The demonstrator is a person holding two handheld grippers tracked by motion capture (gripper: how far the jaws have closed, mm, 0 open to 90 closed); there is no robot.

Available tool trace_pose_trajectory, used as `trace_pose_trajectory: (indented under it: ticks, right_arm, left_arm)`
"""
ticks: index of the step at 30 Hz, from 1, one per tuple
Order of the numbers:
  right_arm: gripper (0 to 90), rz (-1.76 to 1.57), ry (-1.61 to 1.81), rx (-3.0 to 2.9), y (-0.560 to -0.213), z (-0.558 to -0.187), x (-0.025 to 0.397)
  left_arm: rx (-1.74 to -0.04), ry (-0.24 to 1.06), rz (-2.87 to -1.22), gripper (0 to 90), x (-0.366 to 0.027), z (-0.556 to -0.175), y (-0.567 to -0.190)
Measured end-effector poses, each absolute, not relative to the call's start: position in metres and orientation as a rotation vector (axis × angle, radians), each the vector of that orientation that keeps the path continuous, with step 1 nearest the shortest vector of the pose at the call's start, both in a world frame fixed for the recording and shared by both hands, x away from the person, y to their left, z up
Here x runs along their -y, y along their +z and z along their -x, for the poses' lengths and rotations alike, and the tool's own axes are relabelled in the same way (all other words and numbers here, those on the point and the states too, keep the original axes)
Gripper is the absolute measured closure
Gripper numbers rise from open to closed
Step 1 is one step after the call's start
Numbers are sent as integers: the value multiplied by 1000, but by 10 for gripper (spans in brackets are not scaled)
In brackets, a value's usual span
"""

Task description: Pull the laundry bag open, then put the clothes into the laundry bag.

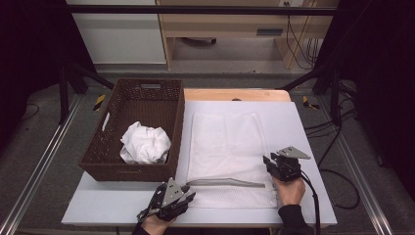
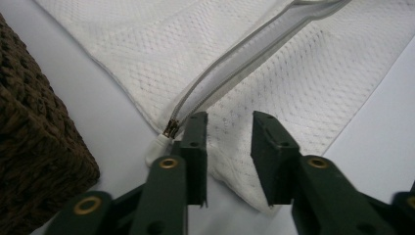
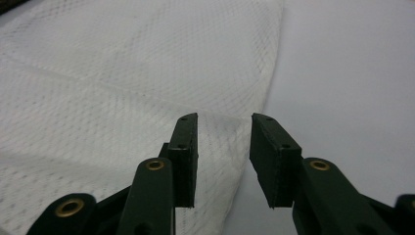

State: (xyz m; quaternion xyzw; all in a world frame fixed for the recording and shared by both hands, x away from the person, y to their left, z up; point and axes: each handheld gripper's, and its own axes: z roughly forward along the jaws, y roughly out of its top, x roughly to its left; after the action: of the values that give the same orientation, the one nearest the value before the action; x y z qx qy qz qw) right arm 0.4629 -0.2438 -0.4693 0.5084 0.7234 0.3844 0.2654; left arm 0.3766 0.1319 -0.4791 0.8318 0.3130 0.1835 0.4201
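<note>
A white mesh laundry bag (image 1: pixel 225 142) lies flat on the white table (image 1: pixel 122 203), its zipper (image 1: pixel 225 182) running along the near edge and partly undone. My left gripper (image 1: pixel 188 190) hovers open at the bag's near-left corner. In the left gripper view its jaws straddle the mesh (image 2: pixel 274 83) just right of the zipper pull (image 2: pixel 171 128). My right gripper (image 1: pixel 268 160) is open at the bag's right edge. In the right gripper view the edge of the mesh (image 3: pixel 122 88) lies under and between its jaws, and nothing is gripped.
A dark wicker basket (image 1: pixel 129 171) stands at the table's left with a crumpled white cloth (image 1: pixel 145 143) inside; its corner (image 2: pixel 34 147) is close to my left gripper. A wooden board (image 1: pixel 235 94) shows at the far edge.
</note>
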Motion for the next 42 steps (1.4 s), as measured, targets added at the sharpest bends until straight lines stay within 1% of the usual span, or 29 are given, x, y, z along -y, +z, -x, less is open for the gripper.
trace_pose_trajectory:
  ticks: [4, 8, 13, 21, 26, 29, 36, 40, 42]
  right_arm:
    - [576, -1338, 1080, -1951, -463, -453, 244]
    - [518, -1312, 1136, -1949, -456, -443, 244]
    - [494, -1310, 1222, -1955, -448, -434, 241]
    - [384, -1223, 1258, -2003, -439, -422, 223]
    - [359, -1205, 1264, -2039, -440, -418, 214]
    - [350, -1194, 1269, -2052, -440, -415, 210]
    - [345, -1183, 1259, -2073, -446, -411, 209]
    - [345, -1183, 1247, -2087, -450, -412, 207]
    - [345, -1178, 1235, -2098, -451, -413, 205]
  left_arm:
    - [-793, 455, -2073, 576, -132, -377, -477]
    - [-786, 451, -2053, 547, -131, -377, -474]
    - [-769, 446, -2036, 511, -128, -377, -466]
    - [-728, 436, -2028, 461, -117, -376, -455]
    - [-714, 446, -2034, 417, -108, -379, -453]
    - [-704, 440, -2035, 405, -103, -381, -451]
    - [-695, 398, -2069, 409, -84, -386, -457]
    - [-687, 376, -2100, 465, -76, -388, -464]
    - [-688, 367, -2105, 507, -75, -389, -467]
